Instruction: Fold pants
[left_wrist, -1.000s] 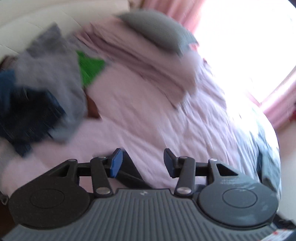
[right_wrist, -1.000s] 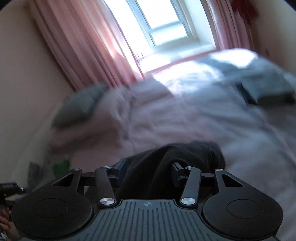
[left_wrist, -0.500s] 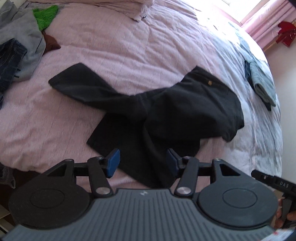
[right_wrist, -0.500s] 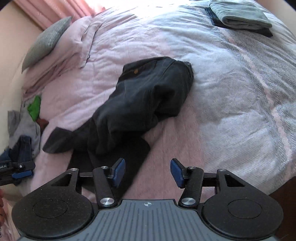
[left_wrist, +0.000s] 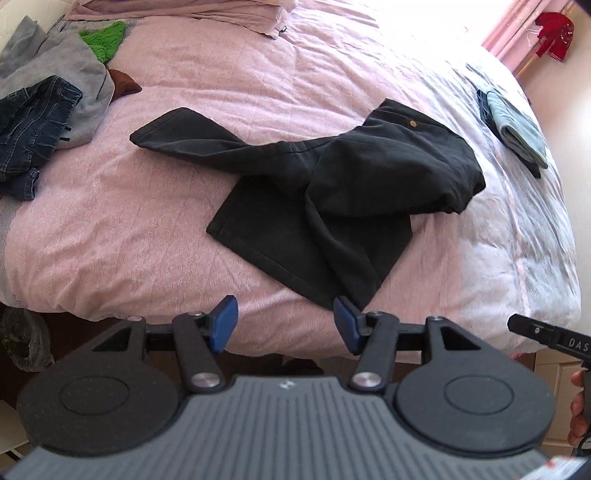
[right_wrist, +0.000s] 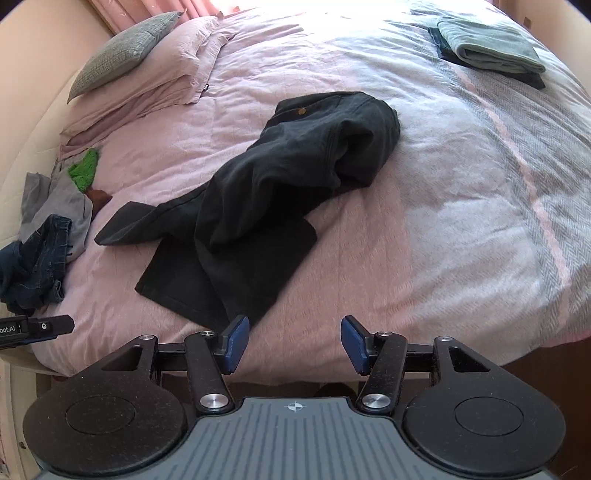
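The wide bed under a pink quilted cover (left_wrist: 155, 229) carries everything. On it, near the front edge, lie the crumpled black cotton pants (left_wrist: 332, 184): waistband with a brass button at the far end, one leg flung out sideways towards the heap of grey and denim clothes (left_wrist: 40, 110), the other doubled flat under the seat. A folded pale green towel stack (right_wrist: 491, 48) sits well beyond the waistband.

The left gripper (left_wrist: 285, 325) and right gripper (right_wrist: 293, 343) both hang just short of the pants with blue fingers apart and empty, their jaws having just been opening.

The pants probably need spreading flat first: take the waistband corners, draw the legs straight, then fold.

The lower leg's hem is partly covered, and the zip side cannot be made out.
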